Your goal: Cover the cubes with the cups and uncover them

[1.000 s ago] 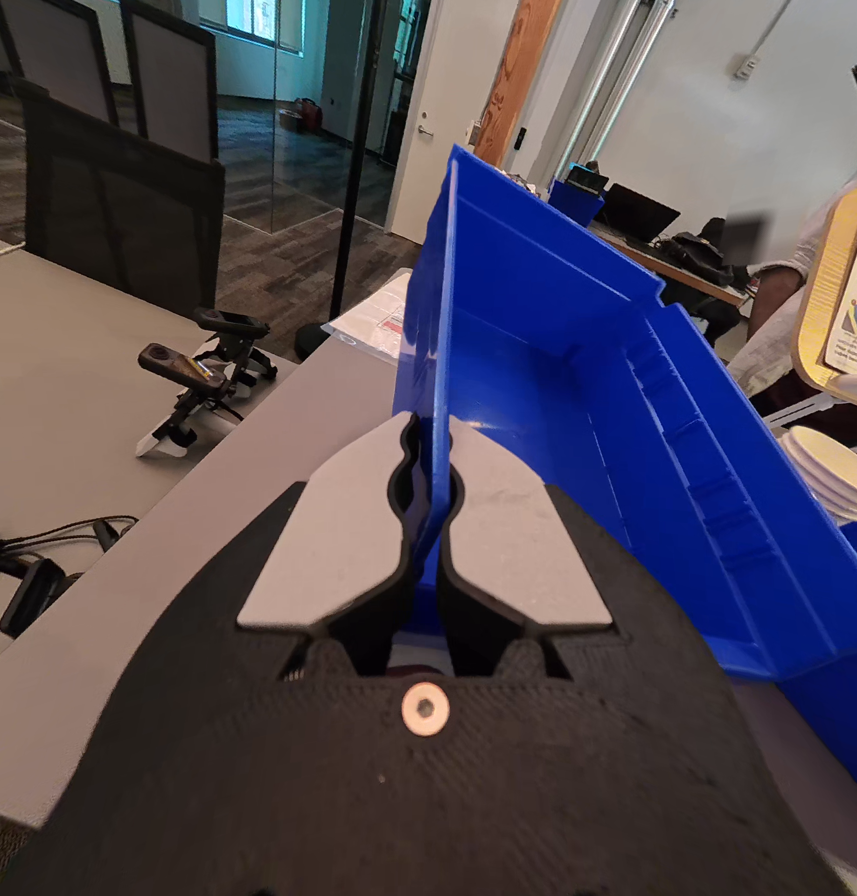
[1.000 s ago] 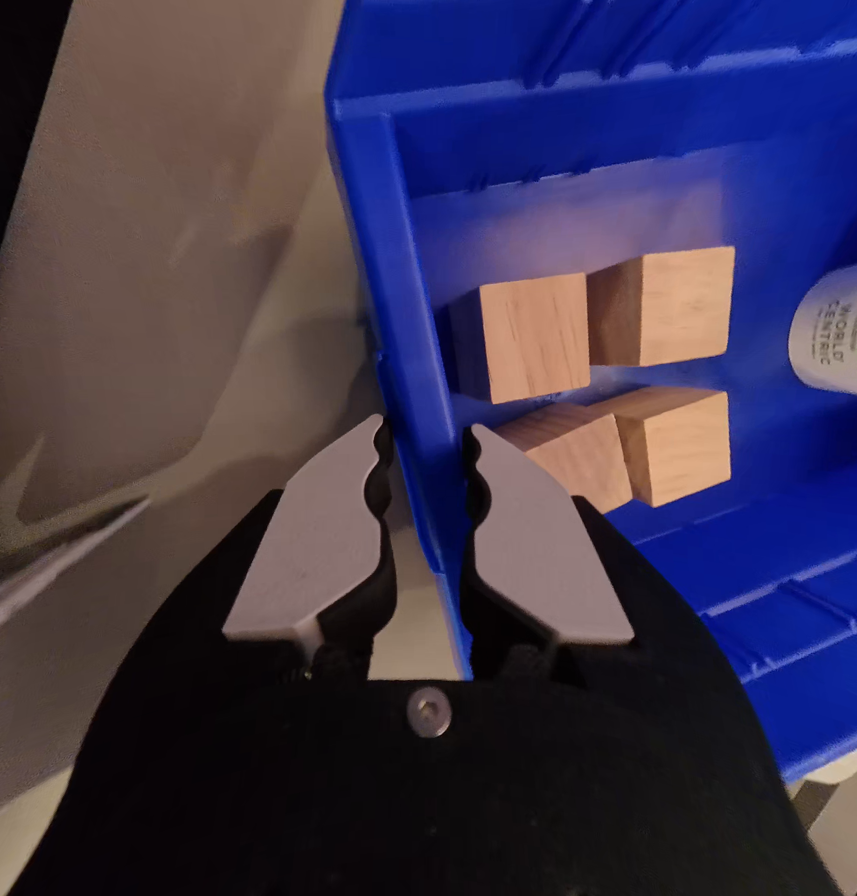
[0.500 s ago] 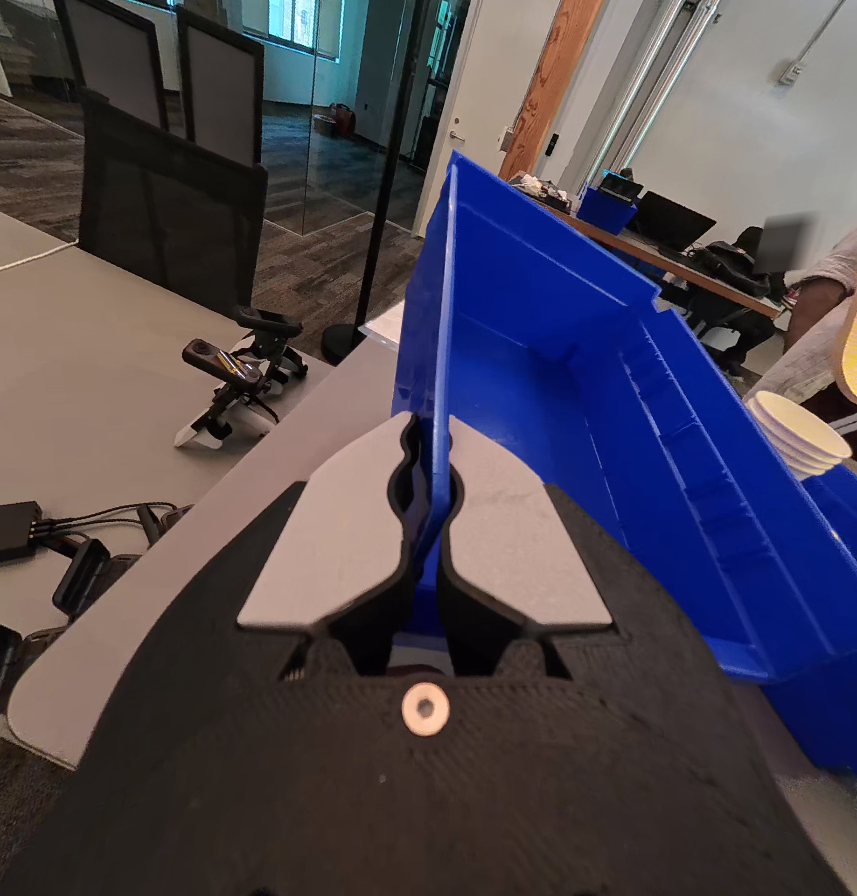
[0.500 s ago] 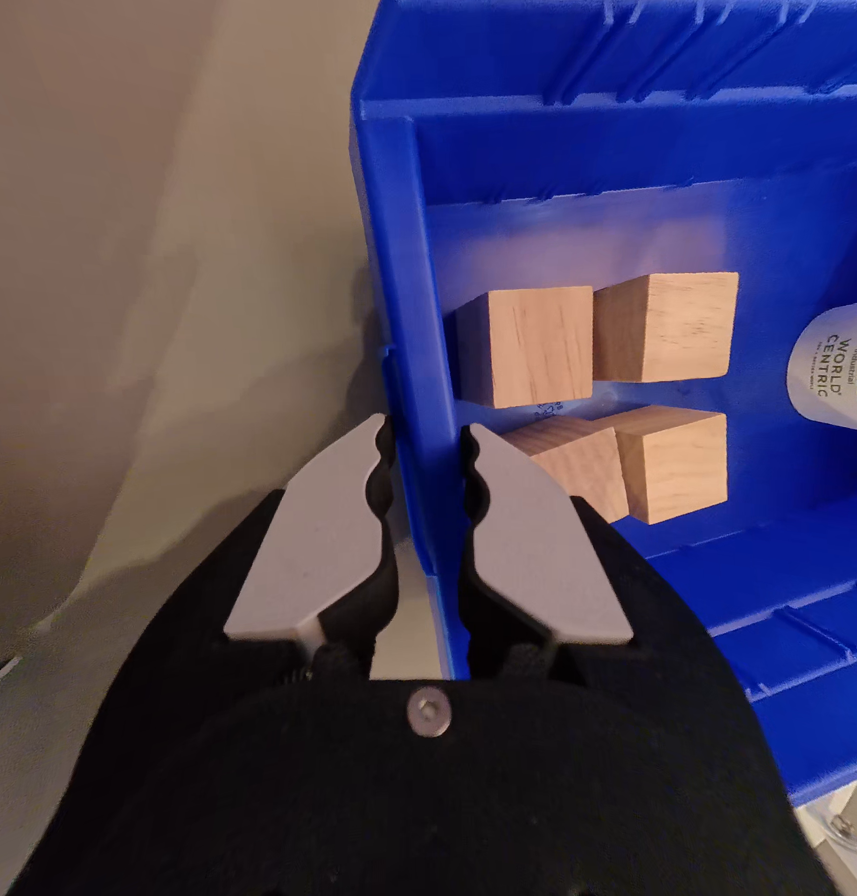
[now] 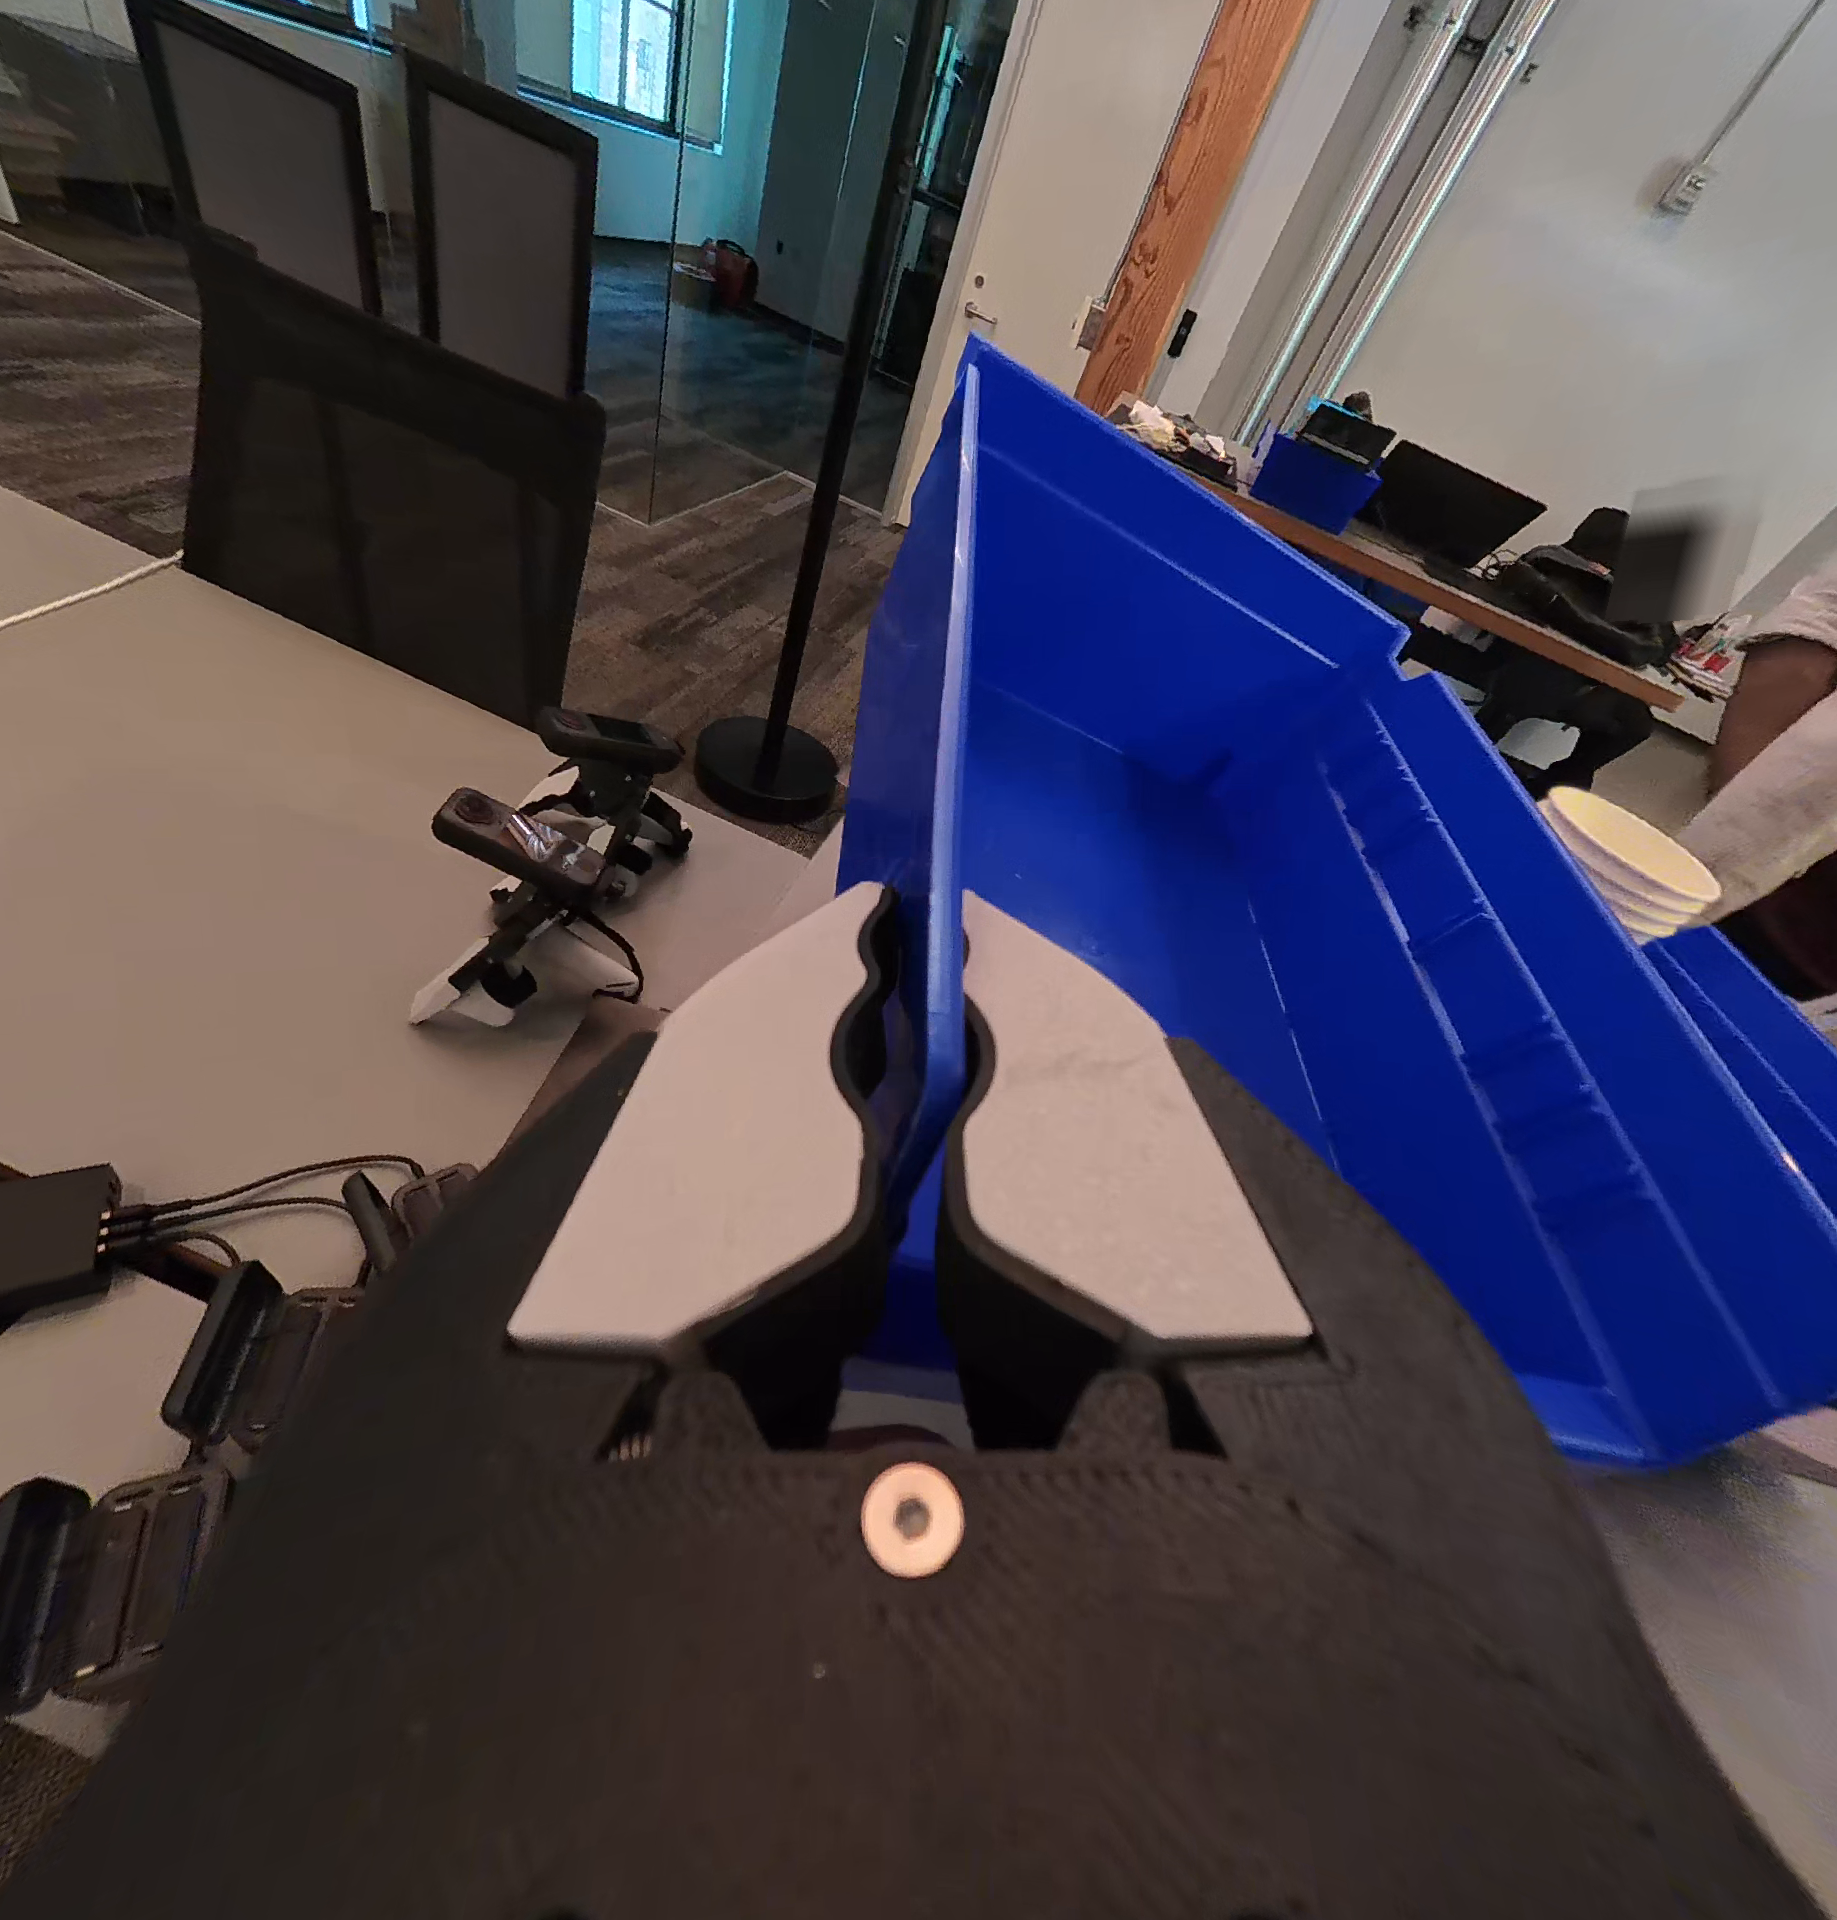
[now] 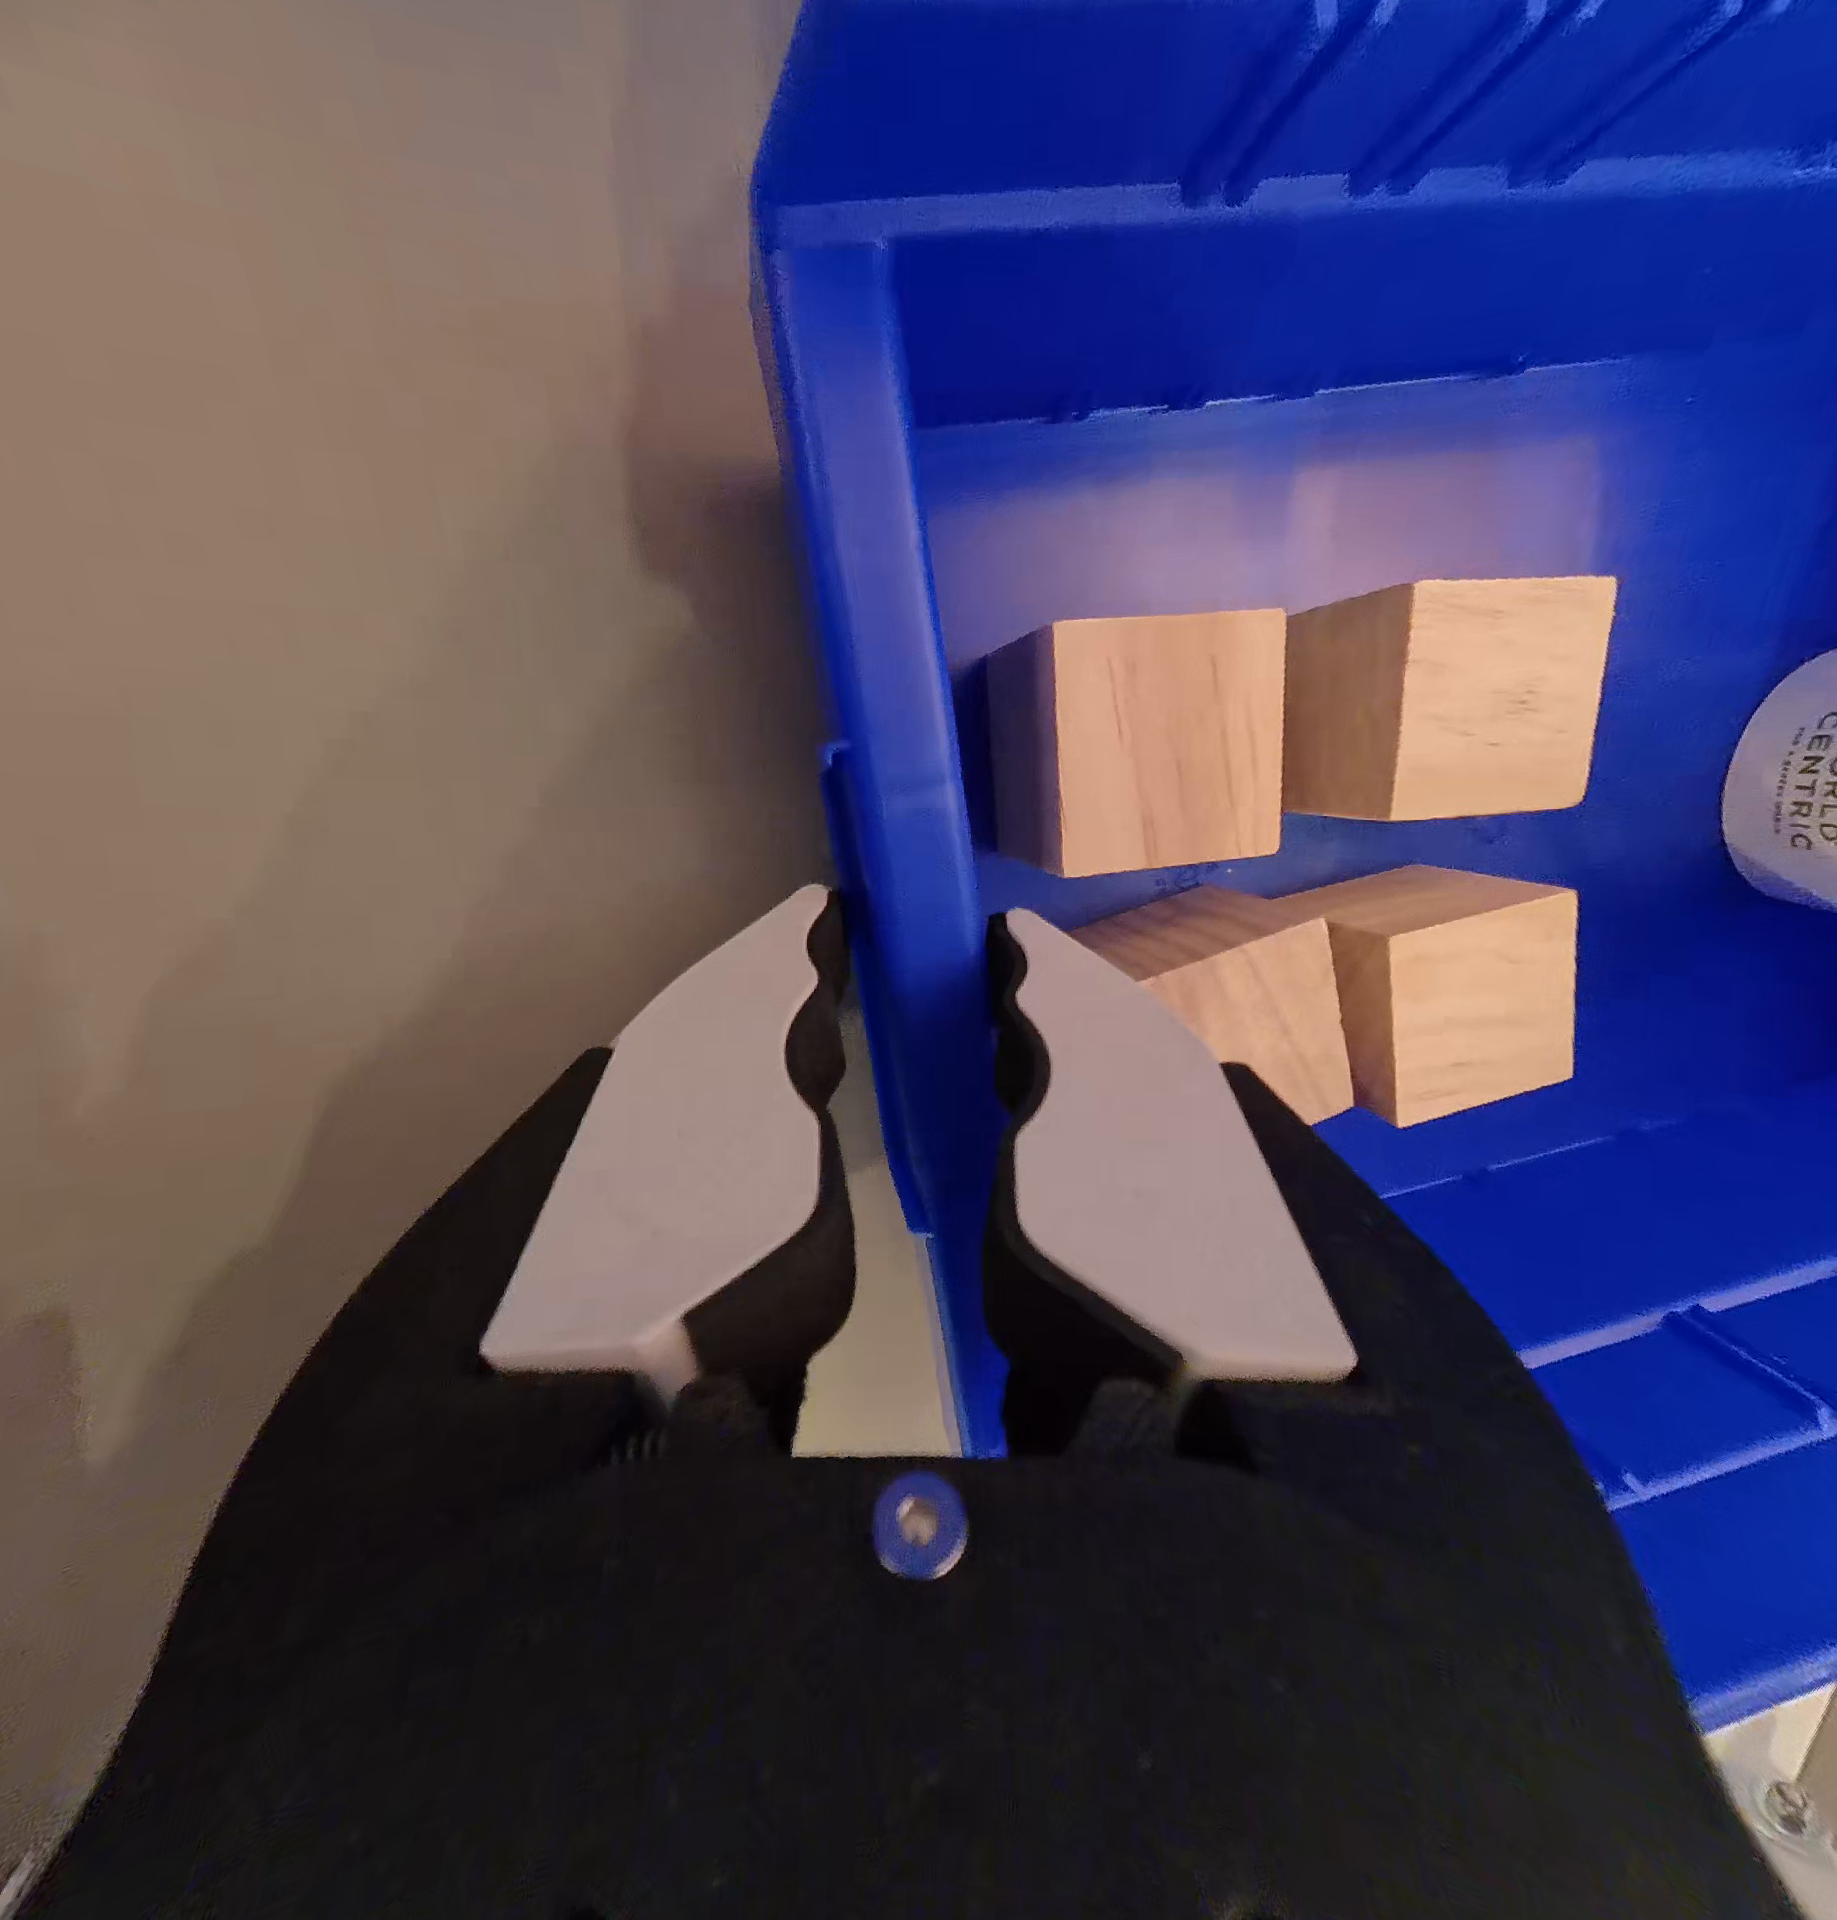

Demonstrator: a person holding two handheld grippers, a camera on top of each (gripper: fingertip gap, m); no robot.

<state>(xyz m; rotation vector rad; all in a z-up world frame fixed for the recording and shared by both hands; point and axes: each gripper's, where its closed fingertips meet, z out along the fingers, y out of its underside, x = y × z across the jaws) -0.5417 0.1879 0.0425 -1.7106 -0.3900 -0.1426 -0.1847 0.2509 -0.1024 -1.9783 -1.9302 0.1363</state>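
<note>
In the left wrist view my left gripper (image 5: pixel 924 935) is shut on the thin side wall of a blue bin (image 5: pixel 1153 727), which is tilted above the grey table; the part of its inside that shows is bare. A stack of white cups (image 5: pixel 1631 862) sits beyond its right wall. In the right wrist view my right gripper (image 6: pixel 914 925) is shut on the thick rim of a blue bin (image 6: pixel 1257 312). Several wooden cubes (image 6: pixel 1153 738) lie close together inside it, and a white cup (image 6: pixel 1807 779) lies at the right edge. I cannot tell whether both views show the same bin.
A small camera on a stand (image 5: pixel 571 842) and black cables and plugs (image 5: pixel 218 1351) lie on the grey table (image 5: pixel 166 831) to the left. A black chair (image 5: pixel 374 499) and a pole base (image 5: pixel 768 769) stand behind. A person's sleeve (image 5: pixel 1807 748) is at the right.
The left gripper and its bin have shifted, so the table edge and cables now show at the left. The right view has slid along the table; the cubes stayed grouped.
</note>
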